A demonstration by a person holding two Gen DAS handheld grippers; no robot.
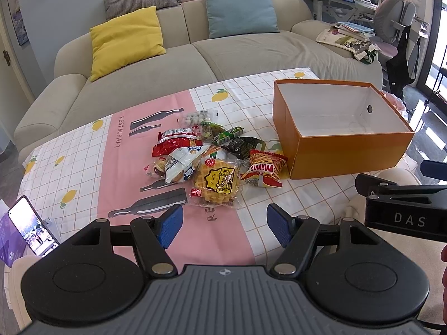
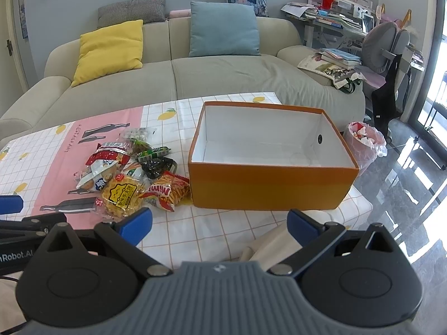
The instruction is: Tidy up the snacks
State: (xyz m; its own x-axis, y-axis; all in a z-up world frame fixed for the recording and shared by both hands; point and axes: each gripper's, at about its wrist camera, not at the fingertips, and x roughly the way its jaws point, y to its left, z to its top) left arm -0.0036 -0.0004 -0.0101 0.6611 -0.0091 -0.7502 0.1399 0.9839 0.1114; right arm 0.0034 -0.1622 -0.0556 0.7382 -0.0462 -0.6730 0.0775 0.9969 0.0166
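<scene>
What you have on the table, counted

You have one orange box (image 2: 268, 187), open on top, and one heap of snack packets (image 1: 206, 156); about nine can be told apart, but they overlap, so the count is not sure. Among them you see one waffle packet (image 1: 216, 184), one red "Mimi" bag (image 1: 264, 171) and one green sausage stick (image 1: 227, 136). One phone (image 1: 32, 226) stands at the table's edge.
</scene>
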